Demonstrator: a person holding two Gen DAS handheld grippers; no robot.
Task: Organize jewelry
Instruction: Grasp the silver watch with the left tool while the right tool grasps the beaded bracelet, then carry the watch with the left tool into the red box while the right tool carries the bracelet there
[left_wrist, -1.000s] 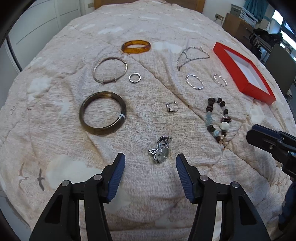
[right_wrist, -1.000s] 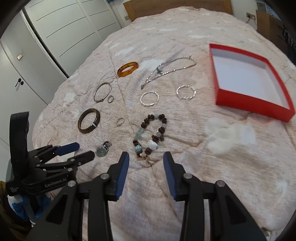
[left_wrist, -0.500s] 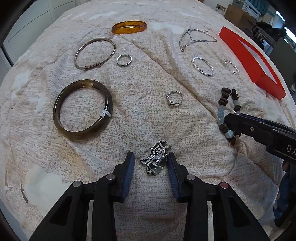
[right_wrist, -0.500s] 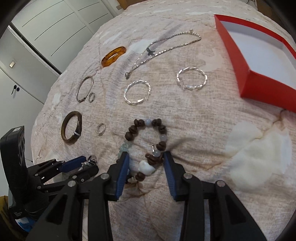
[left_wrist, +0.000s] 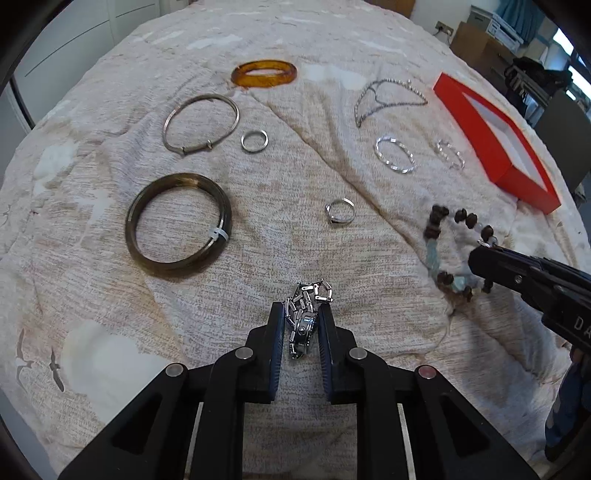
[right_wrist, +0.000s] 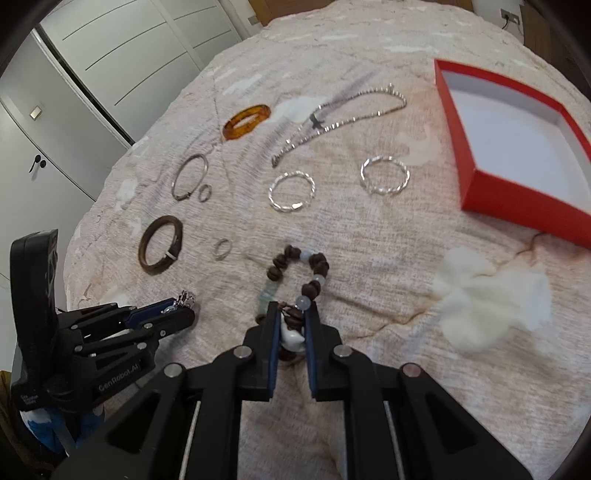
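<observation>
— Jewelry lies spread over the beige bedspread (left_wrist: 110, 258). What does the left gripper (left_wrist: 301, 328) hold?

— Its blue pads are clamped on the silver watch (left_wrist: 304, 321), whose metal band bunches up just past the fingertips.

— And the right gripper (right_wrist: 291, 328)?

— Closed on the near end of the beaded bracelet (right_wrist: 295, 273); a white bead sits between its pads, and the loop of brown and pale beads lies ahead on the cover.

— Where is the red box (right_wrist: 517, 147)?

— Open, at the right side of the bed, well apart from both grippers.

— What lies between?

— Two twisted silver bangles (right_wrist: 291, 192), a silver chain necklace (right_wrist: 340, 118), an amber bangle (left_wrist: 264, 73), a thin silver bangle (left_wrist: 201, 123), a dark bangle (left_wrist: 179, 225) and two small rings (left_wrist: 254, 141).
</observation>
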